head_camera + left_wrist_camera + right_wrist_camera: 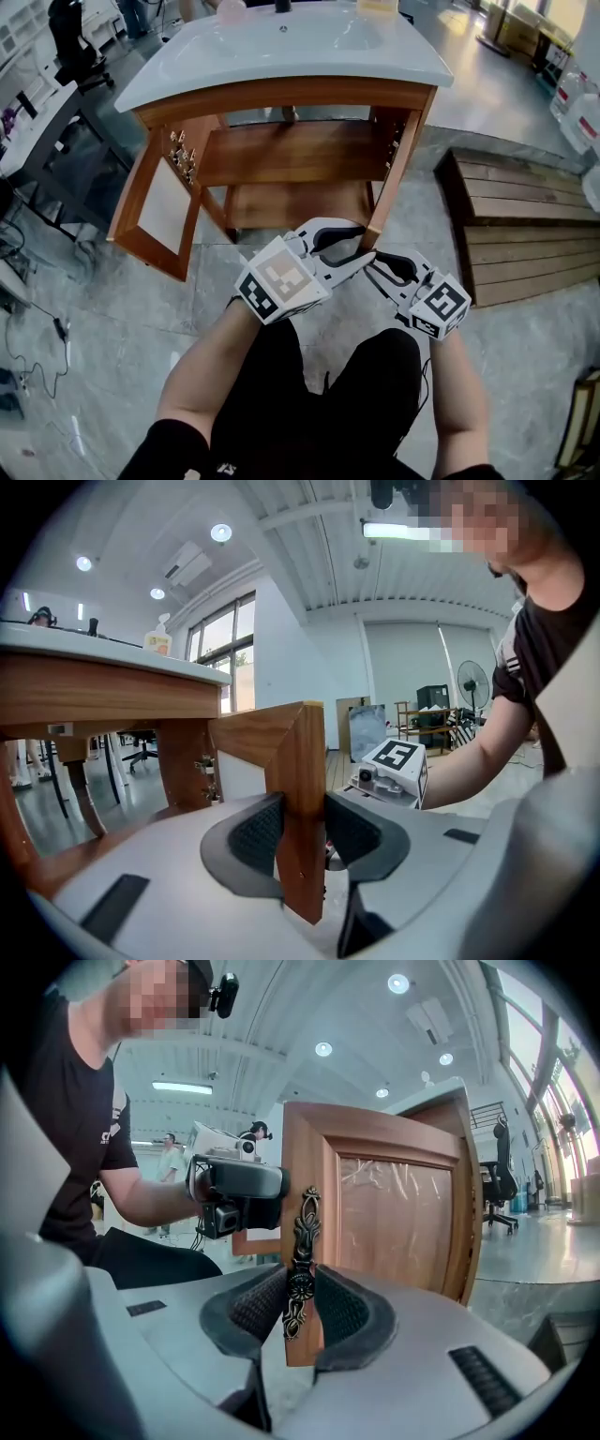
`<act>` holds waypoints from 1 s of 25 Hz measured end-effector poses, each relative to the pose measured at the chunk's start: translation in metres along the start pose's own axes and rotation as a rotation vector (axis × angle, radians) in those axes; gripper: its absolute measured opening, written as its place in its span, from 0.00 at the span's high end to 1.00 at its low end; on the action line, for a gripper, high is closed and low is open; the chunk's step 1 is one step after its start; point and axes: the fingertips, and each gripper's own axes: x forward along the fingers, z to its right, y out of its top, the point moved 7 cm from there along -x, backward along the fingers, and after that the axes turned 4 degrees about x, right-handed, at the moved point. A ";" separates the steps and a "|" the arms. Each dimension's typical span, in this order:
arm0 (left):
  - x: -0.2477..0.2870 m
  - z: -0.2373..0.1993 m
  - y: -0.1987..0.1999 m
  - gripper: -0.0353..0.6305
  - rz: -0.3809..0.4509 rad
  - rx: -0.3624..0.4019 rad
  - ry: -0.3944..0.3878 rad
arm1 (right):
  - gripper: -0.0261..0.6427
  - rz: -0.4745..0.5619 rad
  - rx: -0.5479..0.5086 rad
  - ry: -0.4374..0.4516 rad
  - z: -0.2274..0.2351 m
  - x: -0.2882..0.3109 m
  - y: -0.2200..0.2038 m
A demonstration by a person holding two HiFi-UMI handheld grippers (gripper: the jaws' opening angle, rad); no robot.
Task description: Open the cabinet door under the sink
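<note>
With the left tool (302,834) clamped across the wooden free edge of the right cabinet door (281,738), swung out to the near side from under the sink (281,47), and the right tool (300,1312) pinched on its ornate metal handle (302,1232), expect a stiff, fairly heavy hinged slab. Take hold at the handle or the frame edge far from the hinges, never on the thin inset panel (398,1222). Probably slick varnish, so squeeze firmly.

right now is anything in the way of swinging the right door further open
Nothing close: the left gripper and right gripper straddle the right door at its free edge. A low slatted platform lies on that side; whether the door clears it is unclear.
</note>
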 end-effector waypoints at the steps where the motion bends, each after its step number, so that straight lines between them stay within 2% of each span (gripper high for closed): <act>1: 0.004 0.002 0.001 0.72 0.003 0.000 -0.014 | 0.80 0.003 0.004 -0.007 0.001 -0.005 -0.002; 8: 0.028 0.014 0.007 0.73 0.028 0.018 -0.116 | 0.79 0.009 0.010 -0.036 0.013 -0.041 -0.012; 14: 0.046 0.021 0.007 0.75 0.009 0.043 -0.168 | 0.78 0.011 0.024 -0.067 0.022 -0.063 -0.018; 19: 0.055 0.026 -0.001 0.76 -0.029 0.058 -0.177 | 0.78 0.001 0.015 -0.091 0.027 -0.077 -0.018; 25: 0.064 0.019 -0.016 0.78 -0.064 0.020 -0.125 | 0.80 0.021 0.064 -0.173 0.037 -0.104 -0.027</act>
